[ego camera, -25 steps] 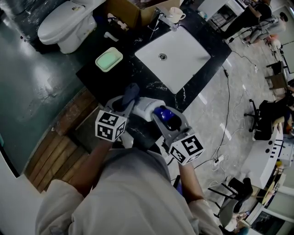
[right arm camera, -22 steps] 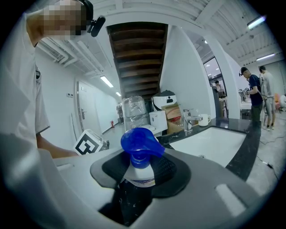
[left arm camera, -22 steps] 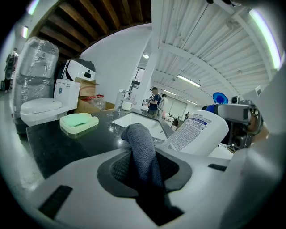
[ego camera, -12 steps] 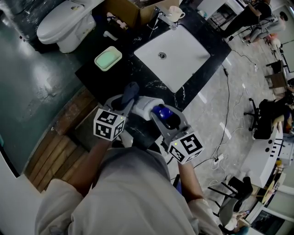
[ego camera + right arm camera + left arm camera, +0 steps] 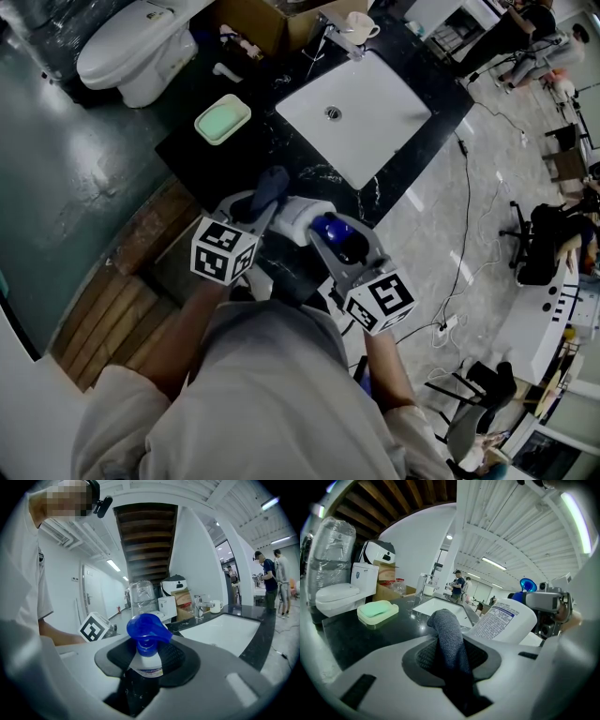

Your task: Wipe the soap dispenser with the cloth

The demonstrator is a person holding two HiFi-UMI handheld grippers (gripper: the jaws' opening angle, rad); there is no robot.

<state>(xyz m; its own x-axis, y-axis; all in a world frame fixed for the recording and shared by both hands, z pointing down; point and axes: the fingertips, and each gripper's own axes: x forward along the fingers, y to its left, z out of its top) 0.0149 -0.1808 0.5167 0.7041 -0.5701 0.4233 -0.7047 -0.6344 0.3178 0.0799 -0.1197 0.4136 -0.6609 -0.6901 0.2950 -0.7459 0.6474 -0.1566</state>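
The soap dispenser [image 5: 302, 217] is a white bottle with a blue pump head [image 5: 330, 231], held above the front of the black counter [image 5: 234, 161]. My right gripper [image 5: 330, 246] is shut on its neck just below the pump [image 5: 147, 627]. A dark grey cloth [image 5: 271, 185] sticks up from my left gripper [image 5: 257, 210], which is shut on it. In the left gripper view the cloth [image 5: 449, 637] stands just left of the bottle's labelled side [image 5: 505, 620], close to it; whether they touch I cannot tell.
A white sink [image 5: 354, 114] is set in the counter, with a faucet [image 5: 334, 37] and a mug [image 5: 360, 28] behind it. A green soap dish [image 5: 223, 120] lies at the left. A toilet [image 5: 139, 47] and a cardboard box [image 5: 262, 24] stand beyond. People stand far off to the right.
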